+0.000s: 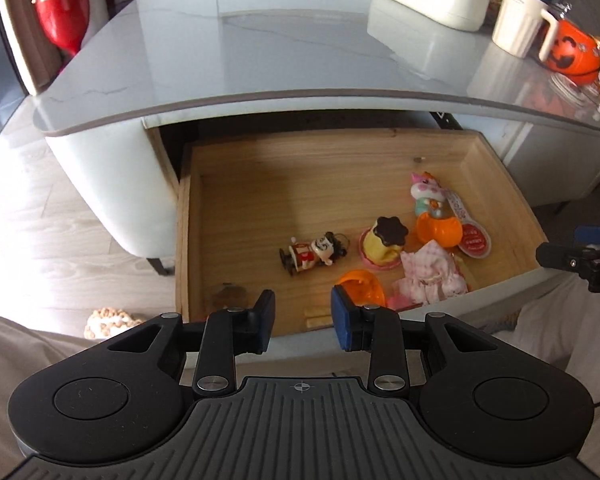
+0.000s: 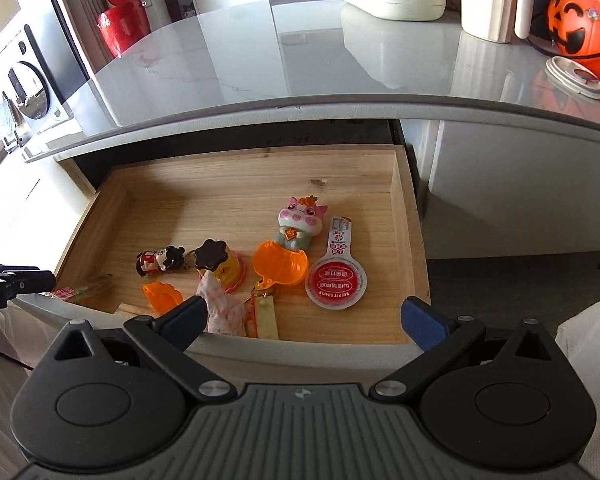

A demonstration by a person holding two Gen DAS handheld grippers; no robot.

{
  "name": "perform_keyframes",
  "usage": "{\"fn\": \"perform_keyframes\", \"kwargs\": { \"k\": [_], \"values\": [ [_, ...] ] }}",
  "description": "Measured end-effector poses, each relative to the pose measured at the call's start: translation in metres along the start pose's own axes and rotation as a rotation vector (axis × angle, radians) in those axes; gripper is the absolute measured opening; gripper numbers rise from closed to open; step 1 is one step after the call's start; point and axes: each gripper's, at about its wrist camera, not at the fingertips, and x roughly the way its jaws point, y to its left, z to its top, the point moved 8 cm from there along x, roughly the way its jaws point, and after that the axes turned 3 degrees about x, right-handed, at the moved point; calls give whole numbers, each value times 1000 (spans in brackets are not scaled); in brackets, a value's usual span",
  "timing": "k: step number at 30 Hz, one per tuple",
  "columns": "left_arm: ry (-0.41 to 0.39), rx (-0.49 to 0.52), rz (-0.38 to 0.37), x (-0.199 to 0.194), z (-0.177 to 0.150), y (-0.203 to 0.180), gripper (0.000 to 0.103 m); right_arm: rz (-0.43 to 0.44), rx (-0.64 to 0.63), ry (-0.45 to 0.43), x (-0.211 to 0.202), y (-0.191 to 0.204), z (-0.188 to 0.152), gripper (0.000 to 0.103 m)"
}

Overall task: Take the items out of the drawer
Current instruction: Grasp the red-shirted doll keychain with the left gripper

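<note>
Small toys lie scattered in the pulled-out wooden drawer [image 2: 404, 216] beneath the grey tabletop [image 2: 300, 60]: a mouse figure [image 2: 161, 260], a pudding toy [image 2: 215, 264] and a pink cow figure [image 2: 300, 224]. Both the left gripper [image 1: 303, 322] and the right gripper [image 2: 304, 322] hover over the drawer's front edge, jaws parted and empty, the right spread wider.
</note>
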Motion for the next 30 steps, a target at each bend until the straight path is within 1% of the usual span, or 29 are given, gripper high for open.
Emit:
{"fn": "perform_keyframes", "kwargs": {
  "k": [2, 3, 4, 5, 8, 9, 11, 12, 13, 14, 16, 18, 21, 23, 24, 28, 30],
  "values": [
    [34, 68, -19, 1, 3, -7, 27, 12, 5, -7, 1, -3, 4, 102],
    [52, 117, -45, 3, 7, -10, 19, 13, 9, -2, 2, -3, 6, 102],
    [56, 173, -72, 4, 11, -14, 21, 15, 13, 3, 3, -4, 6, 102],
    [39, 223, -83, 4, 18, -16, 21, 21, 14, 5, 3, -5, 7, 102],
    [-16, 418, -76, 18, 42, -21, 21, 31, 13, 15, 4, -6, 7, 102],
    [-14, 480, -81, 27, 47, -23, 22, 30, 12, 23, 5, -6, 8, 102],
    [44, 624, -97, 54, 49, -30, 22, 33, 14, 45, 6, -6, 11, 103],
    [75, 680, -105, 66, 48, -33, 22, 36, 14, 55, 7, -7, 12, 103],
    [110, 731, -122, 79, 45, -38, 22, 43, 12, 62, 8, -7, 12, 103],
    [141, 760, -149, 89, 43, -40, 22, 49, 6, 67, 8, -7, 12, 103],
    [193, 769, -197, 109, 40, -43, 25, 58, -8, 74, 8, -6, 10, 102],
    [227, 751, -194, 127, 40, -42, 25, 59, -17, 84, 9, -5, 11, 103],
    [241, 740, -178, 146, 40, -39, 24, 68, -25, 105, 10, -5, 11, 103],
    [270, 730, -173, 157, 39, -35, 26, 71, -30, 104, 9, -5, 11, 103],
    [267, 727, -177, 161, 38, -34, 32, 71, -30, 106, 9, -5, 11, 103],
    [292, 717, -181, 174, 34, -34, 32, 84, -26, 128, 11, -6, 13, 103],
    [284, 681, -211, 176, 37, -33, 32, 103, -29, 150, 13, -7, 13, 103]
  ]
}}
